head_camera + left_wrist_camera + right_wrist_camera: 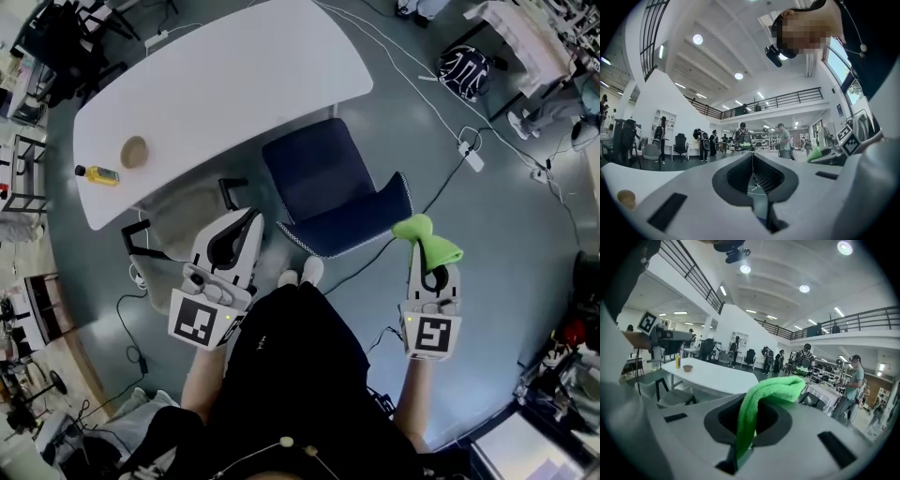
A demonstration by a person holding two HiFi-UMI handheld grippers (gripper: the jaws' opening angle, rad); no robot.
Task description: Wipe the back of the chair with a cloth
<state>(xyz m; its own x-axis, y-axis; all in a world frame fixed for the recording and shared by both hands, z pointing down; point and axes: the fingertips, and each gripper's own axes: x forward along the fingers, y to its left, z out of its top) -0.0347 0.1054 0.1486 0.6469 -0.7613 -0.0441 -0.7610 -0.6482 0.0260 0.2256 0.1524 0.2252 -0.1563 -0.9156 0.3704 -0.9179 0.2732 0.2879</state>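
Note:
The dark blue chair (pixel 314 178) stands just in front of me in the head view, its curved back (pixel 361 230) on the side nearest me. My right gripper (pixel 428 258) is to the right of the chair back, shut on a bright green cloth (pixel 427 238) that bunches over its tips. In the right gripper view the cloth (pixel 761 404) runs out between the jaws and flops forward. My left gripper (pixel 252 218) is left of the chair, shut, with nothing in it. In the left gripper view its jaws meet with no gap and point level across the room.
A white table (pixel 216 84) stands beyond the chair, bearing a yellow bottle (pixel 97 174) and a brown bowl (pixel 135 151). A grey chair (pixel 183 220) is tucked under it at the left. Cables and a power strip (pixel 472 155) lie on the floor to the right. Several people stand far off.

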